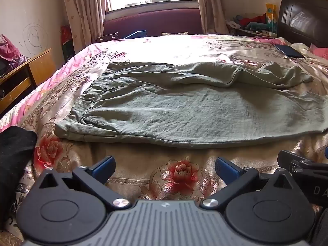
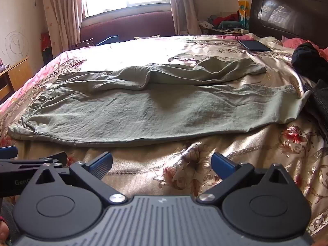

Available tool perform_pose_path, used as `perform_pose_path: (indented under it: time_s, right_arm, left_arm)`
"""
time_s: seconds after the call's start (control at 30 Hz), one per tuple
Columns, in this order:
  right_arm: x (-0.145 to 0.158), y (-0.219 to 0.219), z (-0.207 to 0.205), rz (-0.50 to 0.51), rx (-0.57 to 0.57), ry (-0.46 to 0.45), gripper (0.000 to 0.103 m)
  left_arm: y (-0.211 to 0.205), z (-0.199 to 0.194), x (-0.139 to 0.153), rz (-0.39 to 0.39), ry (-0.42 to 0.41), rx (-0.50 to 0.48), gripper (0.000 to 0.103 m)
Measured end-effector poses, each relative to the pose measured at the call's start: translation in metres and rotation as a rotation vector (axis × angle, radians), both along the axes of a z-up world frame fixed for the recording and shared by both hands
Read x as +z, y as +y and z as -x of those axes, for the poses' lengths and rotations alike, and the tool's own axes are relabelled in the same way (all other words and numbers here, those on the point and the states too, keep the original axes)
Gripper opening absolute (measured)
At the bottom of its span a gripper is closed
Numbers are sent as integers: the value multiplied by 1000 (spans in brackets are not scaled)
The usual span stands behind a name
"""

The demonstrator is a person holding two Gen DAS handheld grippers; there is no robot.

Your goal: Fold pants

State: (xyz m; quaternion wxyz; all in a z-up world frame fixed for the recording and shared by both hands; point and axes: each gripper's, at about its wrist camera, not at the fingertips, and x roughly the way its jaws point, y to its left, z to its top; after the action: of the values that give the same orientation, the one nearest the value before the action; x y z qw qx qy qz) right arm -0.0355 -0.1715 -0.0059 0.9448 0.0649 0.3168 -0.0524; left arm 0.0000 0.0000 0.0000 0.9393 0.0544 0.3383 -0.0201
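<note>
Across the middle of the bed (image 1: 143, 176) the green pants (image 1: 184, 106) lie lengthwise, waistband toward the bed's left edge, cuffs toward the headboard (image 2: 287, 14) on the right, the far leg rumpled and partly lapped over the near one. Your left gripper (image 1: 165, 169) and right gripper (image 2: 162, 164) both hover short of the near seam, jaws spread wide and holding nothing. Before you fold, I would judge it best to pinch the near edge at waistband and cuff together, keep the cloth taut between them, and carry it evenly over the far leg so the rumples do not get trapped.
</note>
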Motion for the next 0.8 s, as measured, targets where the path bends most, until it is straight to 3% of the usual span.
perform_pose_path:
  time_s: [0.8]
  right_arm:
    - [-3, 2, -3, 0, 3, 8, 102]
  left_arm:
    - [1, 2, -5, 7, 17, 0, 103]
